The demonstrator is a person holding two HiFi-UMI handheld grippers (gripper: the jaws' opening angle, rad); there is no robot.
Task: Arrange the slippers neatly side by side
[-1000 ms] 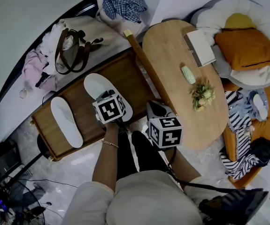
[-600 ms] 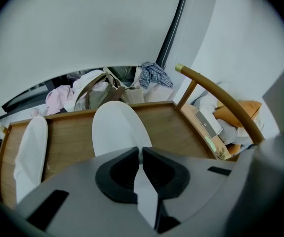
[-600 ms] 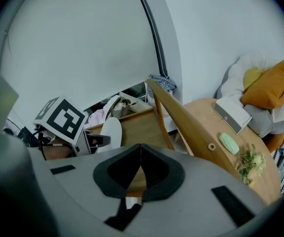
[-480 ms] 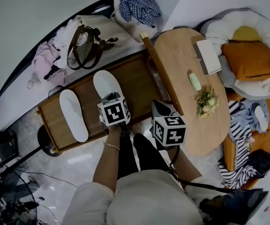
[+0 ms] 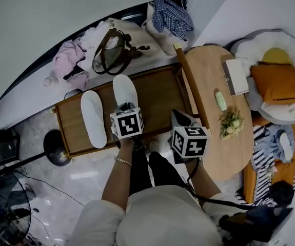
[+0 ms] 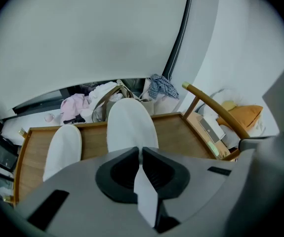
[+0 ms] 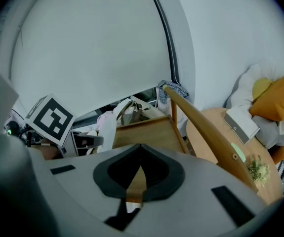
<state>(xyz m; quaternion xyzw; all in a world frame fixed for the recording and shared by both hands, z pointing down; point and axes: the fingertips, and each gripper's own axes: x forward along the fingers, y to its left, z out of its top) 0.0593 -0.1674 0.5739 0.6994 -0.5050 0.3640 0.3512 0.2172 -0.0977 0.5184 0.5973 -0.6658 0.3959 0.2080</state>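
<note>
Head view: your left gripper (image 5: 126, 108) sits at the near end of the right slipper (image 5: 124, 90) on the bench (image 5: 157, 94). The left slipper (image 5: 93, 118) lies just beside it at 8 o'clock, roughly parallel, with a strip of wood between them. Your right gripper (image 5: 177, 118) hangs at 3 o'clock of the left one, near the table (image 5: 209, 76).

Left gripper view: your jaws pinch the right slipper (image 6: 131, 125) by its near edge. The left slipper (image 6: 62, 149) lies at 9 o'clock.

Right gripper view: your jaws are pressed together with nothing between them, and the bench (image 7: 142, 132) lies at 12 o'clock.
</note>
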